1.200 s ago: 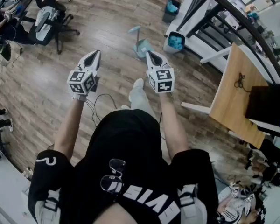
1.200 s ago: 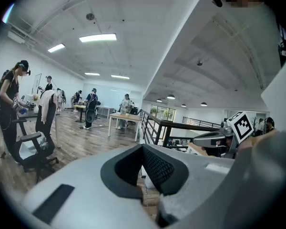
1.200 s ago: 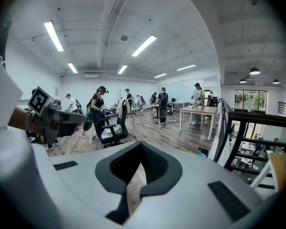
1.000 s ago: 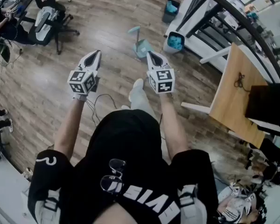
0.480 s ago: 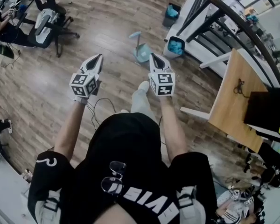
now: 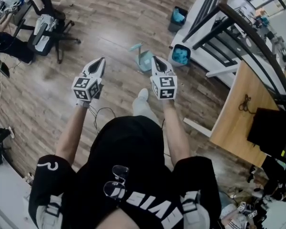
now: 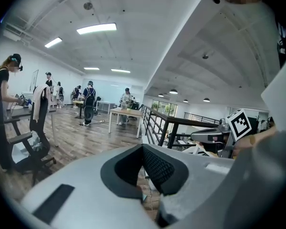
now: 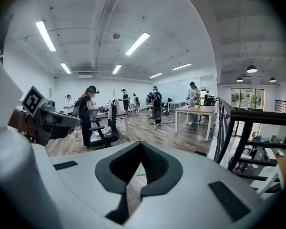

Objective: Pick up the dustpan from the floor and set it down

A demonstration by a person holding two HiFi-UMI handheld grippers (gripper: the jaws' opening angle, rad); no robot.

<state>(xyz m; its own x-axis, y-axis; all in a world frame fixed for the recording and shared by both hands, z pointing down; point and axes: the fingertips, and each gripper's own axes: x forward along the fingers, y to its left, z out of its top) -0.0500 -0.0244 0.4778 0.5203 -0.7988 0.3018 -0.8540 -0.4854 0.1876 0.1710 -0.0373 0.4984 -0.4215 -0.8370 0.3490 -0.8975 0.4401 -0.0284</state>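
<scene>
The light teal dustpan (image 6: 144,59) stands on the wooden floor with its handle (image 6: 136,46) pointing up and to the left. My right gripper (image 6: 155,58) is held above the floor just right of the pan in the head view, its jaws shut and empty. My left gripper (image 6: 102,60) is level with it, well to the left of the pan, and it too tapers to a shut point with nothing in it. In the right gripper view a sliver of teal (image 8: 140,174) shows through the gap below the shut jaws (image 8: 141,144). The left gripper view shows its jaws (image 7: 143,147) pressed together.
Two dark bins with blue contents (image 6: 181,54) (image 6: 178,17) stand by a black railing (image 6: 248,27) right of the dustpan. A wooden table (image 6: 238,113) is at the right and an office chair (image 6: 45,25) at the far left. A cable (image 6: 102,113) lies by my foot (image 6: 143,94).
I have stepped forward, and both grippers have moved ahead with me. The dustpan now lies closer to the right gripper's tip. Both jaws have stayed shut.
</scene>
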